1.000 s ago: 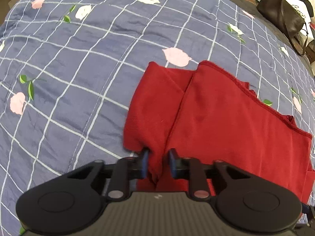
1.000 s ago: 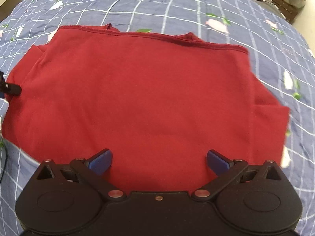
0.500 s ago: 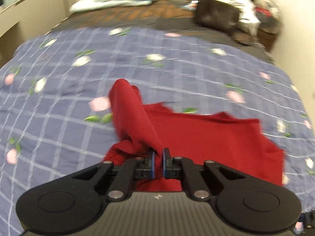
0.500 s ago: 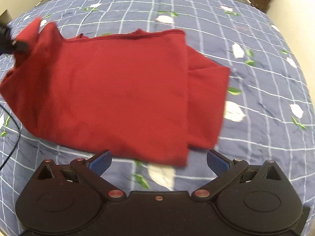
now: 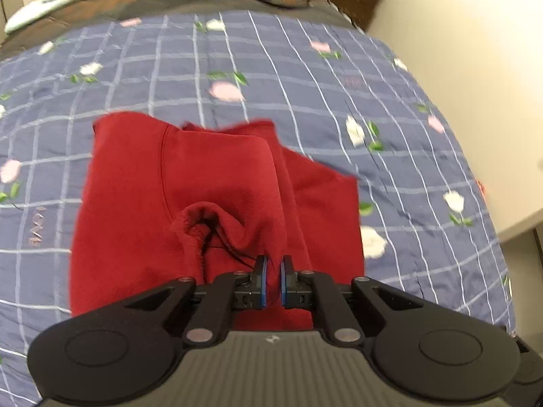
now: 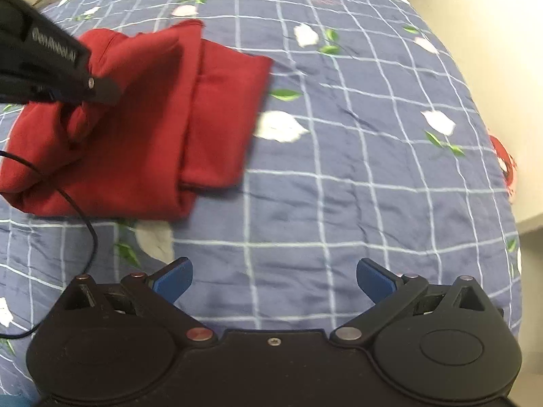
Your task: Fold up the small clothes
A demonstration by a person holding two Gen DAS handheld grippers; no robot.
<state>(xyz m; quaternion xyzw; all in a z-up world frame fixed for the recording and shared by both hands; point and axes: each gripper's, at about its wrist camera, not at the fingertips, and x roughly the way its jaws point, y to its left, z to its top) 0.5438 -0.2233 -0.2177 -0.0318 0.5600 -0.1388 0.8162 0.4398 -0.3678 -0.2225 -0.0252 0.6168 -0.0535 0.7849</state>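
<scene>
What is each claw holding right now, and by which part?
Left claw pinches a bunched fold of the red garment. Right claw is open, holding nothing.

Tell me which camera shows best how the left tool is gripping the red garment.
The left wrist view: the left tool has its jaws closed on a bunched fold of the red garment, seen head-on. The right wrist view shows only the tool's black body over the garment; the pinch is hidden.

We see a red garment point(image 5: 217, 183) of soft, matt, fleecy cloth on a smooth woven checked bedspread point(image 6: 339, 169); the left gripper point(image 5: 273, 271) and right gripper point(image 6: 273, 278) look like matt black plastic
</scene>
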